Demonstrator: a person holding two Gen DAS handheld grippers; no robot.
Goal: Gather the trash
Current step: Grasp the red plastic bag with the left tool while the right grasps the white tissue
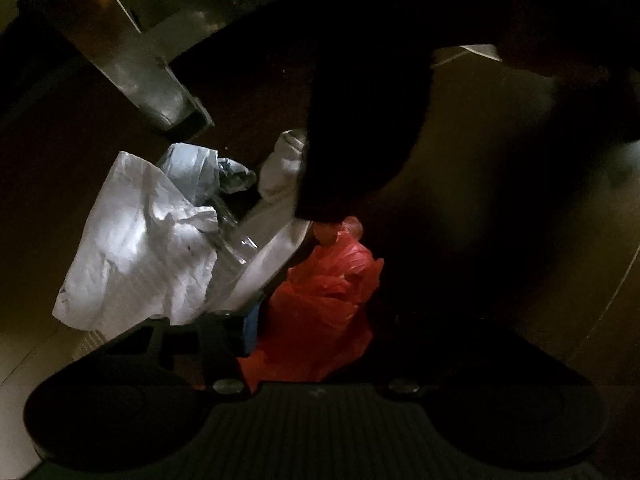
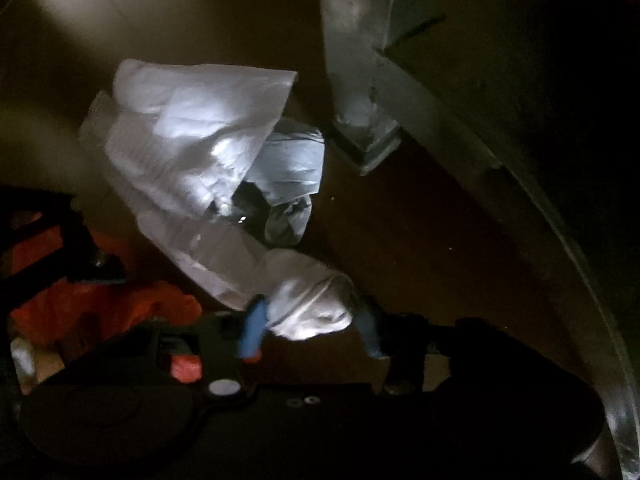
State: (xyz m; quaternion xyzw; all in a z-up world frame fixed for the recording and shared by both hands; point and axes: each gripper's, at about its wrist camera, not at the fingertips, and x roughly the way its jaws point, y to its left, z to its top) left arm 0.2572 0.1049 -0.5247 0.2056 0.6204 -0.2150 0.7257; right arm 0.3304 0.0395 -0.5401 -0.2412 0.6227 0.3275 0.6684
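- No text, label, brand, number or sign can be read in either view.
- Faint dark marks are seen on the crumpled white paper sheet [image 1: 132, 240], but they are too dim and blurred to be made out as writing.

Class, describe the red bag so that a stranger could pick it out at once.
Find the metal table leg on the dim floor, then the pale crumpled trash below it. The red plastic bag lies beside that pile, the only bright red item among white and grey ones.

Dim brown floor [image 2: 420, 240], metal furniture leg [image 1: 132, 64] upright on it
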